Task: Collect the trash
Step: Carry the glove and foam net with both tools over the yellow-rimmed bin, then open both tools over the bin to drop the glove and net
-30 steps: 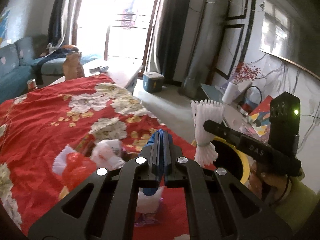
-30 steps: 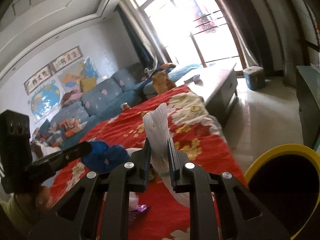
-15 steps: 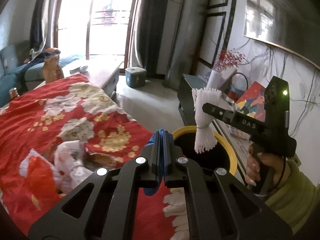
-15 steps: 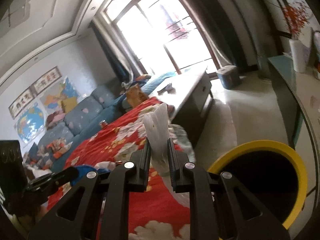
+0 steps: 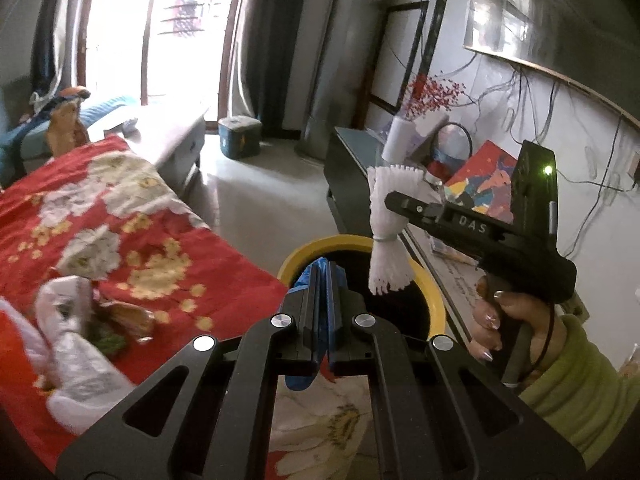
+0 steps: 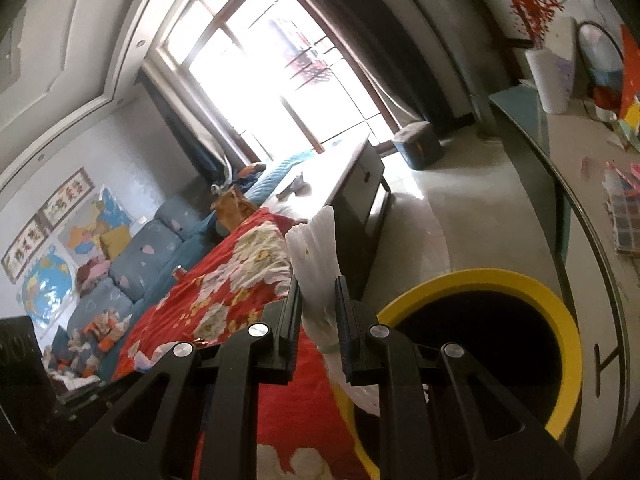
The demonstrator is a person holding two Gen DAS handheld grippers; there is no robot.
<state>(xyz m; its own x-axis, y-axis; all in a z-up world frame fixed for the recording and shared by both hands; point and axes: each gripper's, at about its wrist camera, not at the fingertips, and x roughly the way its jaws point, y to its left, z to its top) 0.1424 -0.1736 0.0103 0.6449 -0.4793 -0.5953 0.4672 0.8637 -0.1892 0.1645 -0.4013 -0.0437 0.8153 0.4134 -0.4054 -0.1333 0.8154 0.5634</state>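
The left gripper has its black jaws pressed together on a crumpled piece of soft blue material, thin and pliable like a glove or plastic film; one rumpled end pokes out past the fingertips and another hangs below the jaws. Just beyond and under those fingertips stands a round bin with a smooth, thick yellow rim and a dark hollow inside.

The right gripper is nearly closed, its ribbed pads clamped on a white foam net sleeve, a pleated, mesh-textured tube pinched at the waist by a thin band so that both ends fan out. In the left wrist view this sleeve hangs from the right gripper directly above the bin's opening, its lower frill level with the rim. A hand in a light green knit sleeve grips the matte black handle.

To the left of the left gripper lies a tabletop under a red cloth printed with white and gold flowers. On it, beside the gripper's left arm, sits a heap of further trash: a crinkled white plastic bag and brown scraps, somewhat blurred. In the right wrist view the bin's rim curves to the right of the jaws, the red cloth to their left.
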